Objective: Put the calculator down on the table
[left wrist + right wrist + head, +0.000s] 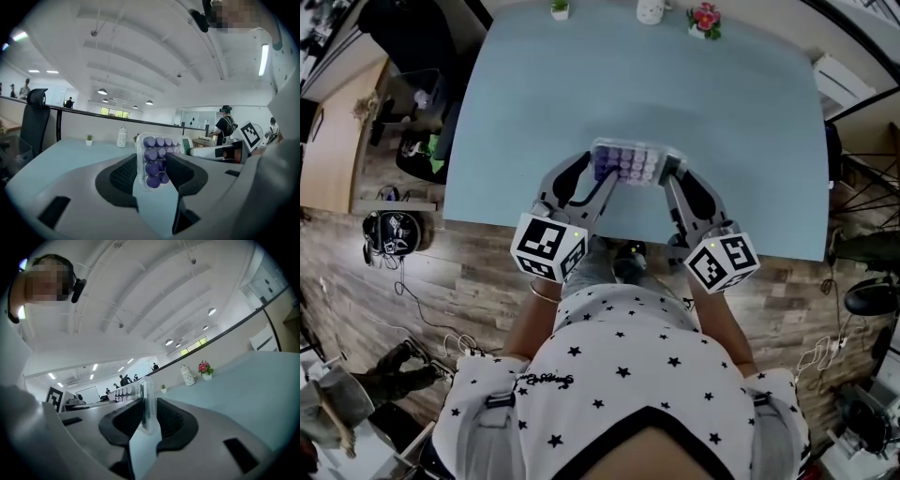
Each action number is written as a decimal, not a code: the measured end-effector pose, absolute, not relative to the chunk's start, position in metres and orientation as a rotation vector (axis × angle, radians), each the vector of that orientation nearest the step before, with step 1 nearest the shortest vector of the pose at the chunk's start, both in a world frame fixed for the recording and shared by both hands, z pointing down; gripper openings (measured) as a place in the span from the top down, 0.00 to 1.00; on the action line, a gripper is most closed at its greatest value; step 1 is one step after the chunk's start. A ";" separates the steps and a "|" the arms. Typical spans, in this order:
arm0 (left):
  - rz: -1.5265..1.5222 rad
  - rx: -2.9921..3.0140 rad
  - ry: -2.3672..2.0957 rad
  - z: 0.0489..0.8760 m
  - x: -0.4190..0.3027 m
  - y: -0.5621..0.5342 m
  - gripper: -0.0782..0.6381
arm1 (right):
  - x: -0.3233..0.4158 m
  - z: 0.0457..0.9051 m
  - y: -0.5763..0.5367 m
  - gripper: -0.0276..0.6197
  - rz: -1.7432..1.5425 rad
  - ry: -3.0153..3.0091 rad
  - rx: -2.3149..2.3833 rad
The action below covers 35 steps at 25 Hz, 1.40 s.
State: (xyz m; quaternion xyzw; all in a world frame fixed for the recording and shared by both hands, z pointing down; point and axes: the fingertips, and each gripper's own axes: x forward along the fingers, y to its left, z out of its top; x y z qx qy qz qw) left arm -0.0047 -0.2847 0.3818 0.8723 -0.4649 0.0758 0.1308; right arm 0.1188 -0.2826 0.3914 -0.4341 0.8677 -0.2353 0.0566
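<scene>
A calculator (628, 164) with purple keys in a clear case hangs over the near part of the light blue table (694, 94), held at both ends. My left gripper (600, 178) is shut on its left end, where the keys (157, 159) show between the dark pads (123, 176). My right gripper (673, 174) is shut on its right end. In the right gripper view the calculator (146, 401) stands edge-on between the jaws. Whether it touches the table I cannot tell.
A small plant (560, 8), a white jar (651, 9) and pink flowers (705, 19) stand along the table's far edge. A black office chair (412, 37) stands left of the table. Cables and gear (392, 232) lie on the wooden floor.
</scene>
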 end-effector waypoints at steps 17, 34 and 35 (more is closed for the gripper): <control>0.301 2.424 -1.245 0.446 -0.037 -0.317 0.60 | 0.086 0.452 -0.311 0.84 -0.892 2.641 -1.448; 0.382 2.303 -1.166 0.511 -0.040 -0.320 0.60 | 0.082 0.514 -0.312 0.84 -1.083 2.656 -1.521; 0.388 2.298 -1.164 0.514 -0.039 -0.319 0.60 | 0.082 0.517 -0.312 0.84 -1.095 2.656 -1.524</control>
